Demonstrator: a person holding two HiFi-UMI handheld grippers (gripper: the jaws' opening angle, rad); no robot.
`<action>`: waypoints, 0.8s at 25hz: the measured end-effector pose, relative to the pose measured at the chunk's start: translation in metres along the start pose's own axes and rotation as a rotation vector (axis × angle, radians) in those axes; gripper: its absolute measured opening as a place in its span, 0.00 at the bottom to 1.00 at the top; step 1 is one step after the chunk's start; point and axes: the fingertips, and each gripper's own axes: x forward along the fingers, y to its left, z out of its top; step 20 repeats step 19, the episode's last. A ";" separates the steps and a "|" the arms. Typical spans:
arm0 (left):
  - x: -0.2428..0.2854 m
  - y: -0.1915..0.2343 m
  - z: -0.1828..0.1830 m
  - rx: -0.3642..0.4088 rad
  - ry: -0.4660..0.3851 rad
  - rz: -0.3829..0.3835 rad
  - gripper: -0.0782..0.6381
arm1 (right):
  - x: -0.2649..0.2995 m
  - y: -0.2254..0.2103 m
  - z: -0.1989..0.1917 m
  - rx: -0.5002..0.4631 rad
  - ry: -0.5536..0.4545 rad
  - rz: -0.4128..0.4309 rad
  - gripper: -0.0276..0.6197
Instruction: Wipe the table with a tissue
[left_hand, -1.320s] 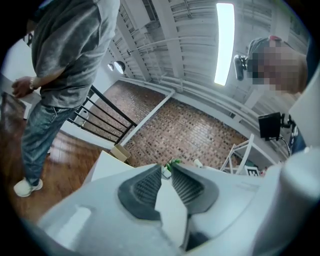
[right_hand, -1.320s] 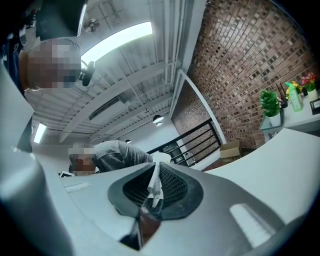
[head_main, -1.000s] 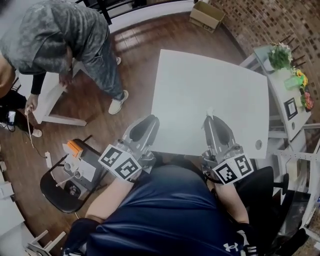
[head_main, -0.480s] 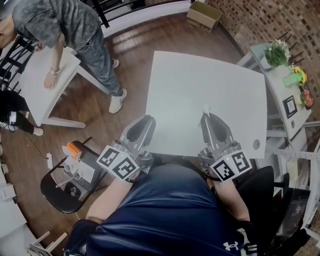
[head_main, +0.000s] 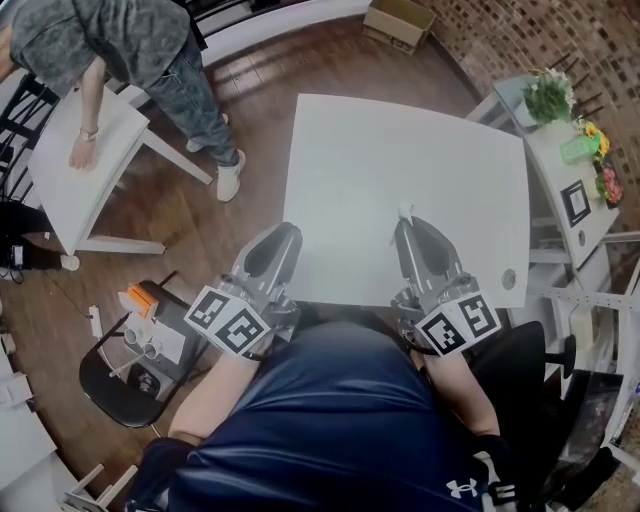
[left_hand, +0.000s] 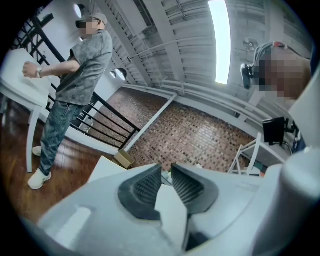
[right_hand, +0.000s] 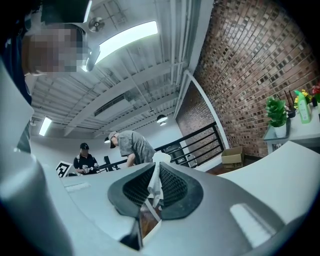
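Note:
The white table (head_main: 400, 150) fills the middle of the head view. My right gripper (head_main: 404, 222) hovers over its near right part, shut on a small white tissue (head_main: 405, 211) that sticks out past the tips. The right gripper view shows the tissue (right_hand: 155, 186) pinched between the ribbed pads (right_hand: 175, 187), with its end puffing out above the right gripper (right_hand: 156, 172). My left gripper (head_main: 288, 232) is held at the table's near left edge. In its own view the left gripper (left_hand: 166, 170) stands open by a narrow gap, with nothing between its fingers.
A person in a grey shirt (head_main: 110, 40) leans on a small white table (head_main: 80, 150) at the far left. A black chair with clutter (head_main: 130, 370) stands at the near left. A side shelf with plants (head_main: 560, 130) is at the right. A cardboard box (head_main: 398, 18) lies on the floor beyond.
Both grippers have stayed near the table's near edge, the tissue still held. The person in grey has moved up and left along the small white table.

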 end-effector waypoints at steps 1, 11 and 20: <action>0.001 0.001 0.000 -0.001 0.000 0.000 0.20 | 0.000 0.000 0.000 -0.001 0.000 0.000 0.09; 0.006 0.003 -0.001 -0.009 0.008 -0.005 0.20 | 0.002 -0.003 0.000 0.000 0.005 -0.005 0.09; 0.008 0.005 -0.002 -0.011 0.010 -0.001 0.20 | 0.005 -0.005 0.000 0.002 0.004 -0.006 0.09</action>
